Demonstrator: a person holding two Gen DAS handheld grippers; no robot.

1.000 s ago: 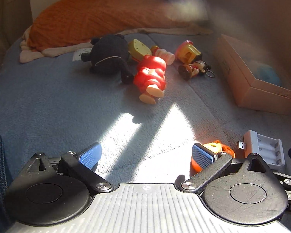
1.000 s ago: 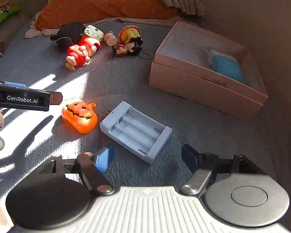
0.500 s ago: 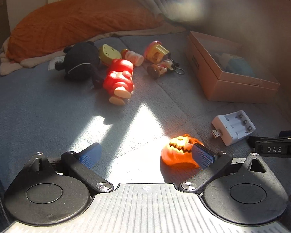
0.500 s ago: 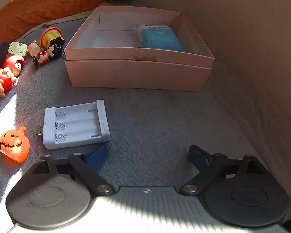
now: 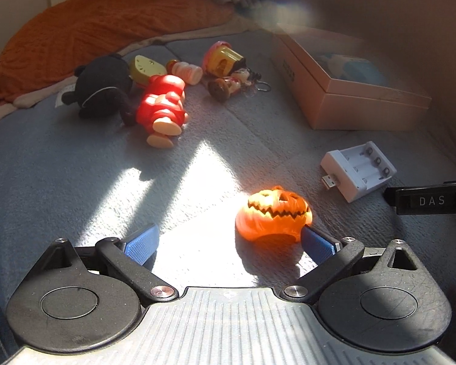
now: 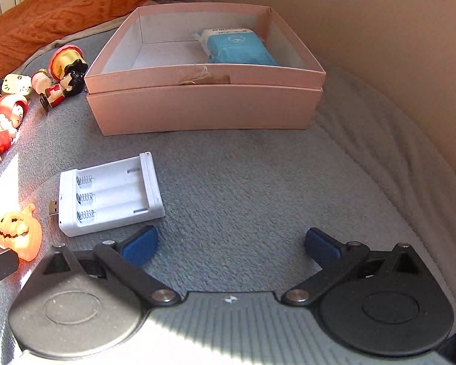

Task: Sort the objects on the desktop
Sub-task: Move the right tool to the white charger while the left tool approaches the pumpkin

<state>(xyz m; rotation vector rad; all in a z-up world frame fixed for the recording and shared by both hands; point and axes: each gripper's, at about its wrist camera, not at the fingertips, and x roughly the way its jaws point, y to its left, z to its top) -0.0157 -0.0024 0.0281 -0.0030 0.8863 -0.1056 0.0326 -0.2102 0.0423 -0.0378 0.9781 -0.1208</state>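
An orange pumpkin toy point(image 5: 273, 213) lies in a sun patch on the grey blanket, just ahead of my left gripper's right fingertip. My left gripper point(image 5: 228, 238) is open and holds nothing. A white battery charger point(image 6: 111, 193) with a USB plug lies just beyond the left finger of my right gripper point(image 6: 231, 238). That gripper's jaws are opening wide, with only blanket between them. The pumpkin point(image 6: 16, 232) also shows at the far left of the right wrist view. A pink open box point(image 6: 203, 106) holding a blue packet point(image 6: 237, 47) stands farther ahead.
Small toys lie at the back left: a red figure point(image 5: 162, 106), a black plush point(image 5: 103, 88), a yellow-hatted figure point(image 5: 222, 59) and a doll keychain point(image 5: 231, 83). An orange cover point(image 5: 106, 21) lies behind them. A beige wall point(image 6: 395, 45) rises on the right.
My right gripper swung right and rolled, its jaws spread wider, and the charger now sits left of them. The left gripper drifted, so the pumpkin emerged from behind its right finger.
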